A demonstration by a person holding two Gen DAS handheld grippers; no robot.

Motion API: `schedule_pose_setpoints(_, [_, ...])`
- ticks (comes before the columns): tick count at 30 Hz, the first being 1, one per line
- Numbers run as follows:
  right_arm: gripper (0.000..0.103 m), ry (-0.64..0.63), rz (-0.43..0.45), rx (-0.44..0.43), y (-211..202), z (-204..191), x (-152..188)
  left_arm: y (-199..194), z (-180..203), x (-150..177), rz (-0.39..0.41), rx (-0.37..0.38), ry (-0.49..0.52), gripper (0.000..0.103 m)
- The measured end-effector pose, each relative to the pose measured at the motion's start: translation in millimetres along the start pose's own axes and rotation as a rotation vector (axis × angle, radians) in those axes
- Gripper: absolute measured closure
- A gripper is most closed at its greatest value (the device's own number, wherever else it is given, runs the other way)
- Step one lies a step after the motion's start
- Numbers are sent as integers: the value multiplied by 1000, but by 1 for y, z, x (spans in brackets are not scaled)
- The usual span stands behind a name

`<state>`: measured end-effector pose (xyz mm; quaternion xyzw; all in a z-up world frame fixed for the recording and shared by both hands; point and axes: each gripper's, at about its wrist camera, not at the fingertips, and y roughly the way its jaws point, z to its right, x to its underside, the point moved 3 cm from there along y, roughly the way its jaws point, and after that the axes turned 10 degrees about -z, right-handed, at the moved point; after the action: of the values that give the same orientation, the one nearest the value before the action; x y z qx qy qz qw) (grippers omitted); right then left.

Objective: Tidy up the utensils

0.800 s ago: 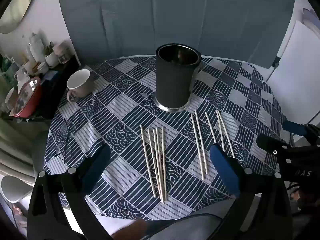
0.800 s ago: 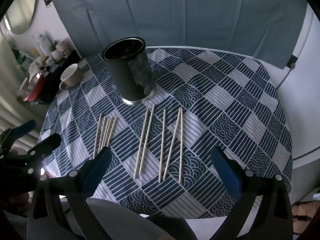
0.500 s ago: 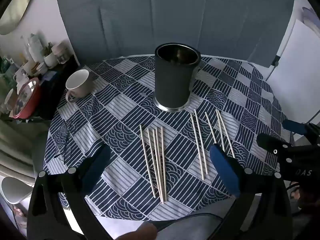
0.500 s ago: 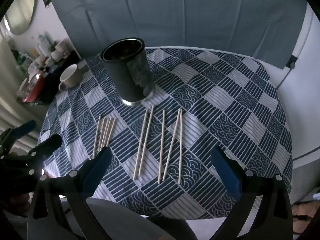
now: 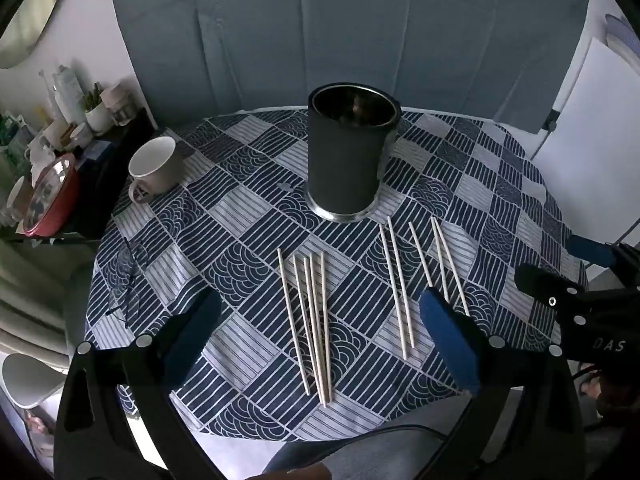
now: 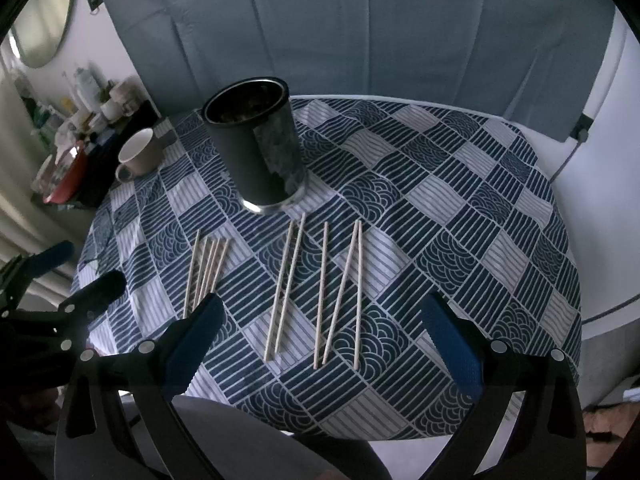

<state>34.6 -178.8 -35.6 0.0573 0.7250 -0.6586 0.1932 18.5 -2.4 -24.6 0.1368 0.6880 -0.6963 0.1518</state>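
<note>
Almost nothing had changed over the last second; the left gripper (image 5: 320, 336) and right gripper (image 6: 320, 332) both hung spread wide and empty above the near edge of the checked tablecloth (image 6: 460, 208), barely drifting; the chopsticks (image 5: 310, 320) lay flat in two loose groups, five to the left, five (image 6: 320, 288) to the right, just before the upright black holder (image 5: 350, 152); a white mug (image 5: 154, 166) stood well apart; by my judgement no pick had begun.
</note>
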Motion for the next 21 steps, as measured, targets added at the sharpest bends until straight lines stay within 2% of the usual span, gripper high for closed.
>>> schedule_pose_setpoints(21, [8, 3, 3, 3, 0, 0, 0, 8, 2, -2, -8, 8, 5, 6])
